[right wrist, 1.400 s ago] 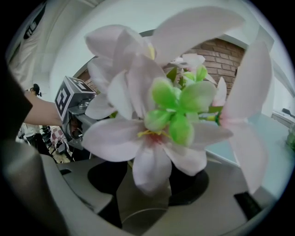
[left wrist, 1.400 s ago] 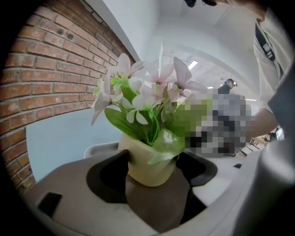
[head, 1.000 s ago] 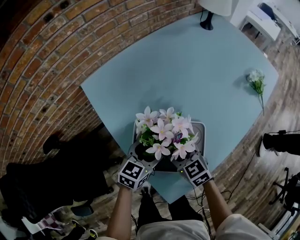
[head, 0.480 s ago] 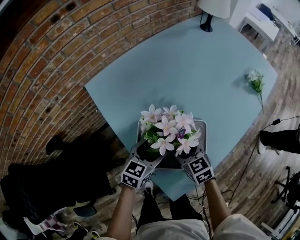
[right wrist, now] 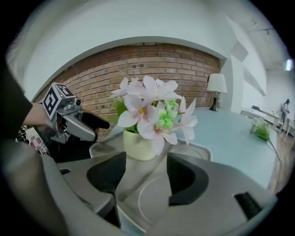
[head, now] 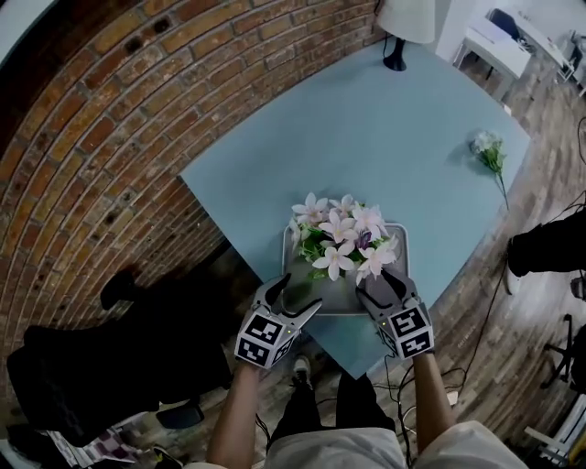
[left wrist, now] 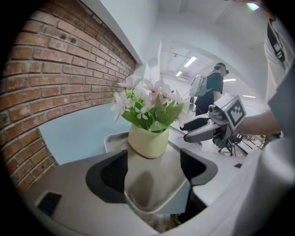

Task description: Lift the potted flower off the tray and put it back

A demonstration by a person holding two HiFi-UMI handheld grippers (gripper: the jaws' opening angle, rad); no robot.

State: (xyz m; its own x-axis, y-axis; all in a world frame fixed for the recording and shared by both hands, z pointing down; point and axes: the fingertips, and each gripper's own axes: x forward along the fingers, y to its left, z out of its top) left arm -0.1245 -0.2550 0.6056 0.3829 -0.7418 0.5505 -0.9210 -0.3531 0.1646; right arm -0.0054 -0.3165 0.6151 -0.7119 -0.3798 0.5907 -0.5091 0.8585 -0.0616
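A brick wall point(head: 137, 110) runs beside the pale blue surface point(head: 366, 137), with a lamp point(head: 403, 23) at its far end. The potted flower point(head: 346, 245) stands upright on the tray point(head: 341, 298) at the near corner. The left tongs point(head: 295, 299) and right tongs point(head: 380, 284) hover at the tray's near edge, spread and empty, each angled inward and short of the pot. The lift is either pending or already done. Lifting would need both to close on the pot's sides below the leaves.

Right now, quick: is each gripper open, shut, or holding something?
Left gripper: open, holding nothing; the potted flower stands on the tray ahead of its jaws.
Right gripper: open, holding nothing.
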